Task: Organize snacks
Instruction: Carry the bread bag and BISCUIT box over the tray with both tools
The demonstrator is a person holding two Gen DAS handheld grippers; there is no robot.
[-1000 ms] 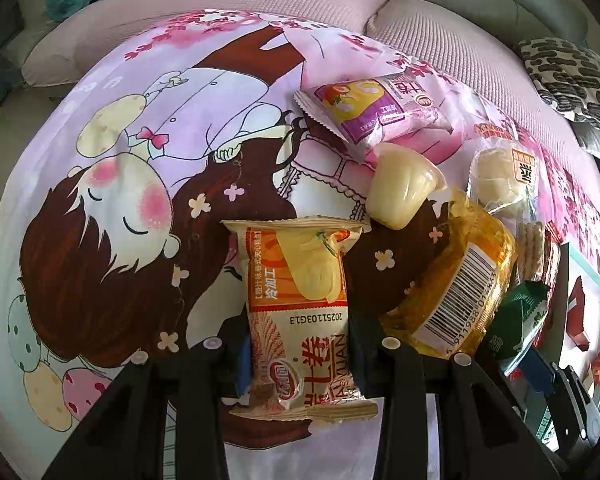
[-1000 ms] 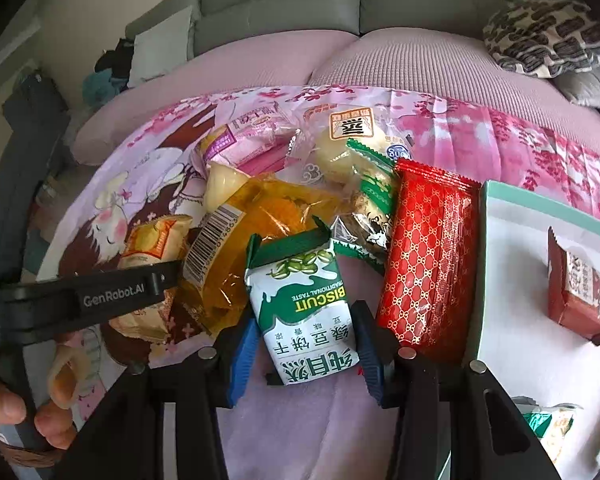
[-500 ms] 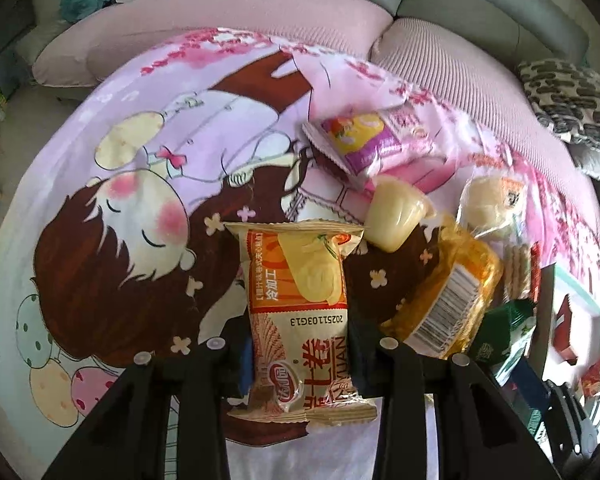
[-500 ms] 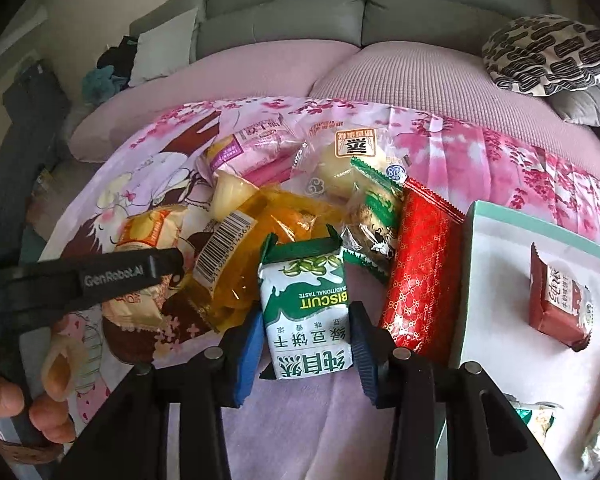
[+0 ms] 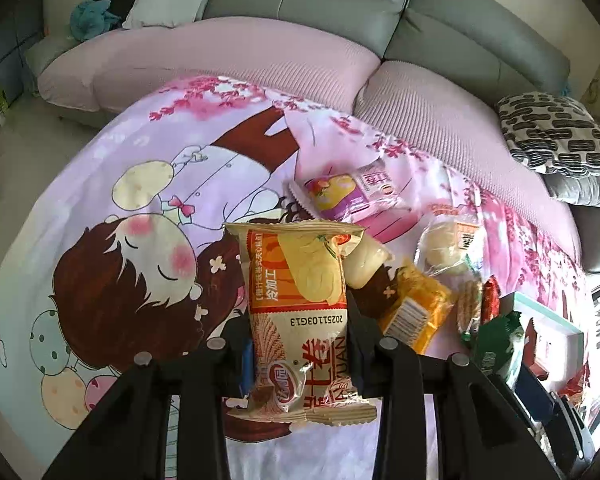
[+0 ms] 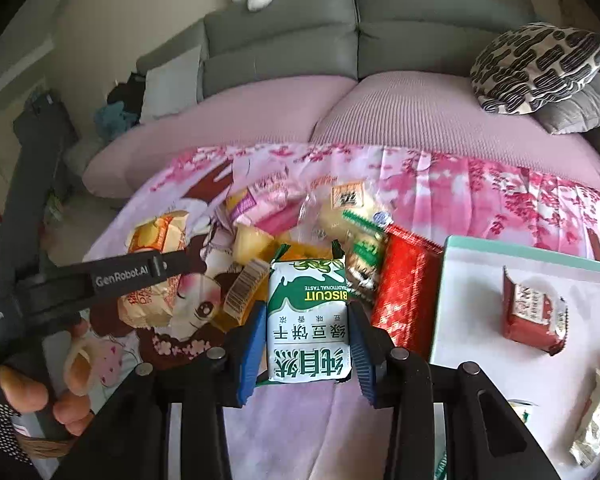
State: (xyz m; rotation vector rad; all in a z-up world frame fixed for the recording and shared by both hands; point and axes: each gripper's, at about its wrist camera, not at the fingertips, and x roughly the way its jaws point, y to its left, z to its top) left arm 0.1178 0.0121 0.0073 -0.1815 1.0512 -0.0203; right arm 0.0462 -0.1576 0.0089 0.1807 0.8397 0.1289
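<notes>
The left claw (image 5: 300,344) is pinching an orange snack bag (image 5: 300,304). The bag sits right between its two fingers, with one black finger pressed on each side. The top of the bag sticks out past the fingertips and the bottom edge hangs back toward the camera. The bag is up off the cartoon cloth (image 5: 140,208) that covers the surface.

The right claw (image 6: 308,344) is pinching a green and white biscuit pack (image 6: 309,320). Its blue pads (image 6: 249,352) press on the left and right sides of the pack. These fingers have just been squeezing in a little, with the pack between them. The pack also looks lifted off the cloth.

More snacks lie in a pile on the cloth past both claws. There is a purple bag (image 5: 348,196), a pale jelly cup (image 5: 366,266), a yellow bag with a bar code (image 5: 414,312), a clear bag with a bun (image 5: 448,248) and a red bag (image 6: 406,292). The red bag lies just beside the white tray (image 6: 480,320). The tray is to the right of the right claw and has a small red pack (image 6: 534,312) in it, and more packs near its lower right edge.

In the right wrist view, a hand (image 6: 40,396) holds the left claw's handle at the lower left.
</notes>
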